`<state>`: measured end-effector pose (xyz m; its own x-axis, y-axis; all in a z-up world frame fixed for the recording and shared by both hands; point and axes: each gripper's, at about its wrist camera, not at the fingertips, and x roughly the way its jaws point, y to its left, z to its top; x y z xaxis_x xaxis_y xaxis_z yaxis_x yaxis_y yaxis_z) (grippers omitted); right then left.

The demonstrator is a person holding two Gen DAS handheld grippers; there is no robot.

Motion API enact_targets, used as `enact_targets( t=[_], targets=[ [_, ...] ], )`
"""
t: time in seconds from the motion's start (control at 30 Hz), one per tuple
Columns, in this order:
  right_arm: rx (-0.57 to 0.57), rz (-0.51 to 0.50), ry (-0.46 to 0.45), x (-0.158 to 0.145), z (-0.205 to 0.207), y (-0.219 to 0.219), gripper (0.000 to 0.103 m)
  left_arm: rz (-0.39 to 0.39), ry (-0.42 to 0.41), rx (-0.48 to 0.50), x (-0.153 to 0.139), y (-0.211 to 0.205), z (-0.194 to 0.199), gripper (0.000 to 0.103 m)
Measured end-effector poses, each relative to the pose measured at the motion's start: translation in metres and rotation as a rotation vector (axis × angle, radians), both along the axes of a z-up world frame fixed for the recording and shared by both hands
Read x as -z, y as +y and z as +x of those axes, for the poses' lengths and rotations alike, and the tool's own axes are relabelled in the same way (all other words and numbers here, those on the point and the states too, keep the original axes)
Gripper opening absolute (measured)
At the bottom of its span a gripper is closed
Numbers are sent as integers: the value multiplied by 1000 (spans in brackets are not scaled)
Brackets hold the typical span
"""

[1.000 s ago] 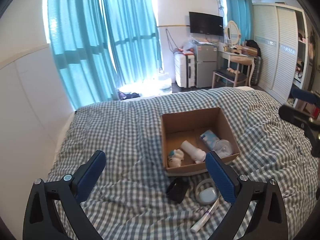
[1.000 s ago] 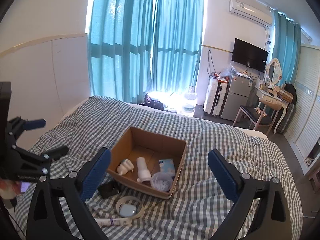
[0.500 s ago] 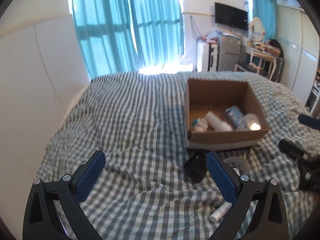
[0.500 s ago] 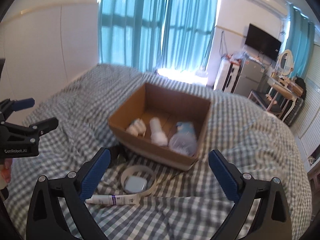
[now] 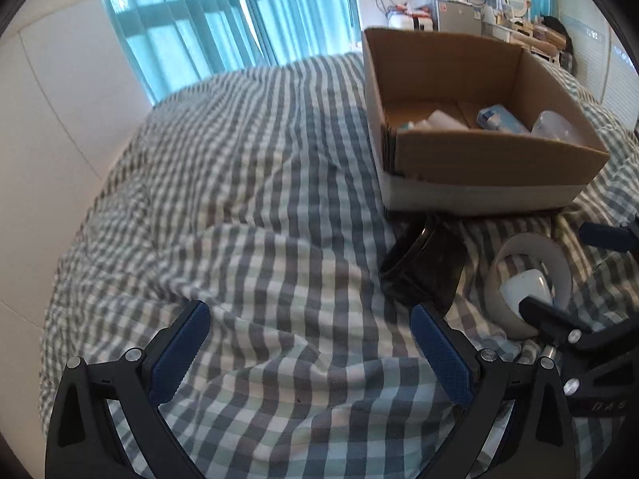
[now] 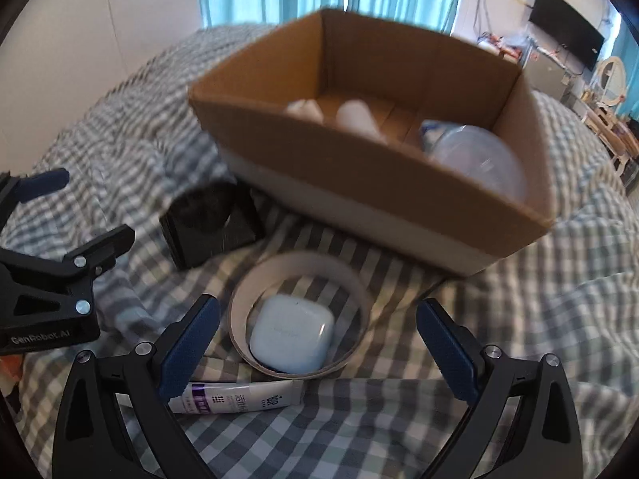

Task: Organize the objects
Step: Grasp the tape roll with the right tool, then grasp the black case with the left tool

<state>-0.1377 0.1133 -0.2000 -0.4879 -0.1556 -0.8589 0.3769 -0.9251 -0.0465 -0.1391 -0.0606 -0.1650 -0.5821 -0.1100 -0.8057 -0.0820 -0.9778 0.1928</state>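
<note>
here both the left gripper (image 5: 307,345) and right gripper (image 6: 317,341) hover with jaws wide apart, empty.

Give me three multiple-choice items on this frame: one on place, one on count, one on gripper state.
1. Where does the white earbud case lie?
A. inside the tape ring
B. in the cardboard box
C. on top of the black box

2. How many loose things lie on the checked cover in front of the cardboard box?
A. two
B. four
C. six

3. How does the right gripper stand?
A. shut on the tube
B. shut on the tape ring
C. open, holding nothing

Answers:
1 A: the ring encircles the case on the cover.
2 B: black box, tape ring, earbud case, tube.
3 C: its blue pads are wide apart either side of the ring, touching nothing.
</note>
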Motion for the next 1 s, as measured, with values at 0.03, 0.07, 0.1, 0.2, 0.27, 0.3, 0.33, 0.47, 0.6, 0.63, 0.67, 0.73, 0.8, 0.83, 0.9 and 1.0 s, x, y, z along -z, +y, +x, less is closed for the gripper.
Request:
enact_targets(
  t=[0.03, 0.07, 0.1, 0.2, 0.27, 0.3, 0.33, 0.47, 0.6, 0.63, 0.67, 0.73, 0.8, 0.83, 0.9, 1.0],
  targets=[
    [-11, 12, -5, 3, 0, -3, 99, 10, -8, -5, 2, -2, -1, 103],
    [-17, 18, -6, 4, 0, -4, 99, 21, -18, -8, 3, -4, -3, 103],
    [-23, 23, -9, 4, 0, -6, 99, 32, -29, -13, 5, -6, -4, 103],
    [-32, 53, -29, 13, -2, -11, 99, 46, -54, -22, 10, -9, -7, 103],
    [-40, 71, -45, 17, -2, -14, 98, 46, -54, -20, 11, -8, -7, 103],
    [-39, 83, -52, 20, -2, -15, 93, 46, -52, -15, 10, -7, -6, 103],
    [-38, 93, -57, 22, -3, -16, 87, 47, -51, -13, 11, -6, -9, 103],
    [-31, 64, -18, 10, -1, -10, 83, 53, -63, -7, 12, -5, -10, 103],
    [13, 5, 42, -16, 5, 9, 83, 25, -66, 17, 10, 3, -12, 103],
    [26, -3, 54, -21, 6, 14, 83, 19, -62, 34, 9, 7, -11, 103],
    [48, -18, 64, -27, 6, 23, 83, 20, -61, 53, 7, 12, -12, 103],
    [76, -46, 70, -33, 7, 32, 83, 36, -65, 89, 5, 23, -16, 103],
    [101, -72, 73, -40, 7, 44, 83, 54, -66, 115, 3, 32, -23, 103],
    [110, -80, 73, -41, 4, 47, 83, 59, -67, 121, 3, 36, -28, 103],
    [122, -108, 68, -42, 4, 54, 83, 72, -77, 127, 7, 43, -40, 103],
    [113, -118, 57, -38, -2, 48, 83, 93, -121, 135, 21, 50, -52, 103]
  ],
)
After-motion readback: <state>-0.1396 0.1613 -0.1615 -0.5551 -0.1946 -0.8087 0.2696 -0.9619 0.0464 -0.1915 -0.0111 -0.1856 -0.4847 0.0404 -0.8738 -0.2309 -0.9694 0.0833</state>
